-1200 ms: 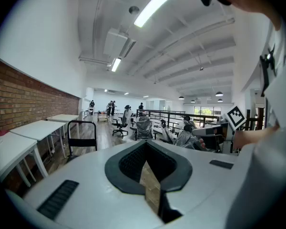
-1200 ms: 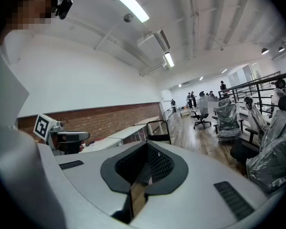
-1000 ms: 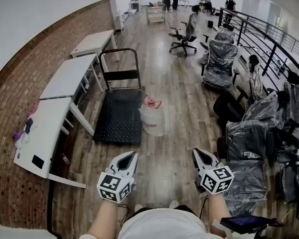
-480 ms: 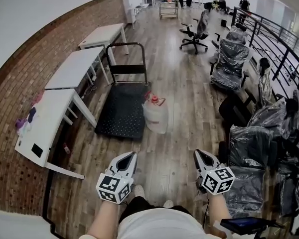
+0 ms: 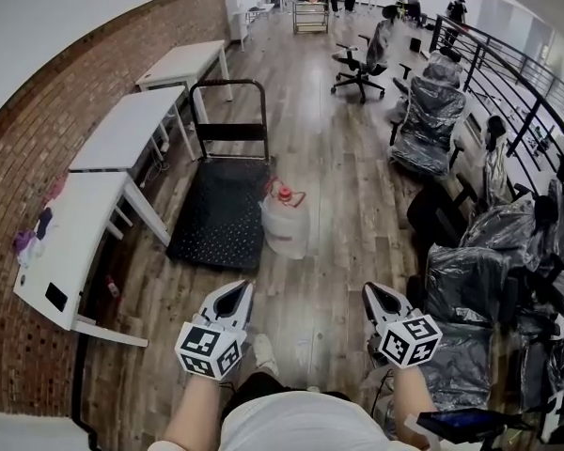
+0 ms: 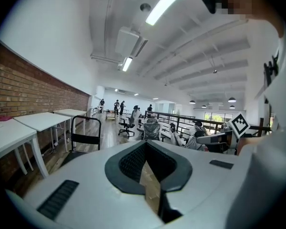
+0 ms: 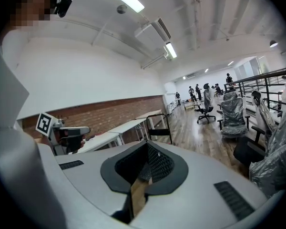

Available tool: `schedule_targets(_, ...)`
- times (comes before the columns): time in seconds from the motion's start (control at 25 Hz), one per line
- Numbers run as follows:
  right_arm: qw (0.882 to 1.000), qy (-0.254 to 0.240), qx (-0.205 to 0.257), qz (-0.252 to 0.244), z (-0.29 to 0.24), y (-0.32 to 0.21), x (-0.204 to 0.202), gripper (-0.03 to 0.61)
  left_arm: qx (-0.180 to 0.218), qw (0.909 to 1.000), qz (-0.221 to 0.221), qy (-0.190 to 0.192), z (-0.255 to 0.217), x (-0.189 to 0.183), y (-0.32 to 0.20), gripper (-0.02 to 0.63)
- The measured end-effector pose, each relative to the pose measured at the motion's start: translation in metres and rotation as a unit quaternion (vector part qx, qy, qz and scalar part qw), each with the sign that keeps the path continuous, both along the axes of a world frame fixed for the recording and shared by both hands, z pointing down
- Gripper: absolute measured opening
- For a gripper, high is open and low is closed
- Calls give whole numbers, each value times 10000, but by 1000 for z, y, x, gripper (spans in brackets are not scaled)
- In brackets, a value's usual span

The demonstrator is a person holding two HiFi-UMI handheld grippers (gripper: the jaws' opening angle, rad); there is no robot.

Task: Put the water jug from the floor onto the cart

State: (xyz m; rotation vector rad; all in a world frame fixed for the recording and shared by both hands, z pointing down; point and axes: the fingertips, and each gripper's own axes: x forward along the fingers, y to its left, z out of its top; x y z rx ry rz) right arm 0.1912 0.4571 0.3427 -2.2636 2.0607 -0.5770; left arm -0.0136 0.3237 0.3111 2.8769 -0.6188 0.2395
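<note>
The water jug [image 5: 285, 225] is translucent white with a red cap and stands upright on the wood floor. It is right beside the right edge of the black flat cart [image 5: 214, 222], whose upright push handle [image 5: 229, 111] is at the far end. My left gripper [image 5: 245, 287] and right gripper [image 5: 369, 287] are held low in front of me, well short of the jug. Both are shut with nothing in them. The jaw tips meet in the left gripper view [image 6: 146, 143] and in the right gripper view [image 7: 147, 144]. The cart handle [image 6: 85, 128] shows ahead on the left.
White tables [image 5: 122, 130] line the brick wall on the left. Plastic-wrapped chairs [image 5: 428, 125] crowd the right side along a black railing [image 5: 508, 73]. A bare office chair [image 5: 357, 64] stands farther down the floor, and several people stand at the far end.
The person has stepped forward, so the cart and jug sit slightly nearer and a shoe now shows between the grippers. Both grippers stay shut and empty.
</note>
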Motion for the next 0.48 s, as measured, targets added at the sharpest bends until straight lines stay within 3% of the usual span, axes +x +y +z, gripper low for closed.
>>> schedule_targets(0.48, 9995, 256, -144, -108, -9, -134, 1, 3, -7, 10000, -30, 39, 9, 12, -136, 0)
